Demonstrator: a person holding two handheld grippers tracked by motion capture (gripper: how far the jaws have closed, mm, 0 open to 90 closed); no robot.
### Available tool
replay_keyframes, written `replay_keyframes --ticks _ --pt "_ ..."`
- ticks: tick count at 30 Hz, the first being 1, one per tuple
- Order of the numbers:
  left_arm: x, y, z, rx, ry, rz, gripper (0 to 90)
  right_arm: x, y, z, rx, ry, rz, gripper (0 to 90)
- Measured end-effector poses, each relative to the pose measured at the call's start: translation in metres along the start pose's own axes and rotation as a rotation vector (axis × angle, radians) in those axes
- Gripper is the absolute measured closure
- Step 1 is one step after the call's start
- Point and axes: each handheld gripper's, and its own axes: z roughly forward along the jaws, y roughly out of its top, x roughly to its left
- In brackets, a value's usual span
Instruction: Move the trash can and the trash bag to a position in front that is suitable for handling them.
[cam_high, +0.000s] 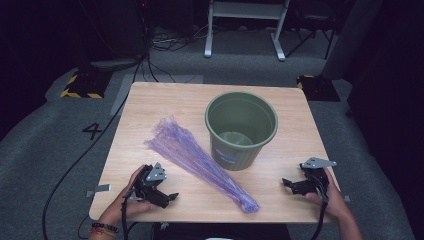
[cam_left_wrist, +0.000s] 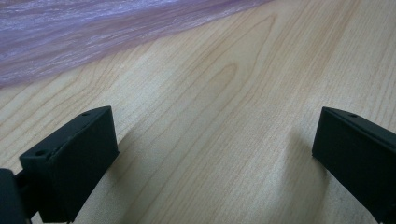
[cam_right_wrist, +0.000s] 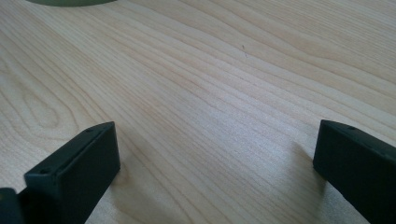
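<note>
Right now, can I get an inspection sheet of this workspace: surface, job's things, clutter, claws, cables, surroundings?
Surface: light wooden table, bare grain between the jaws in both gripper views.
Job's things: purple plastic bag lying flat and bunched, running diagonally; green bin upright beside it, nothing seen inside.
Clutter: nothing seen on the table.
Claws: left claw and right claw rest low at the near edge, jaws wide open, holding nothing.
Cables: one trails from each claw; black cable crosses the floor at left.
Surroundings: grey carpet, white frame legs, dark room.
</note>
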Motion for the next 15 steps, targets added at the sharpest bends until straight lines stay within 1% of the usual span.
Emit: replay_keyframes --ticks 11,15 --pt "-0.0005 0.0002 0.0003 -0.001 0.006 -0.008 0.1 -0.0006 -0.0004 -0.0005 -0.002 -0.002 -0.006 0.5" --pt "-0.0007 0.0003 0.0004 -0.002 0.010 -0.011 0.2 -0.0006 -0.0007 -0.0012 -0.007 0.005 -0.008 3.5"
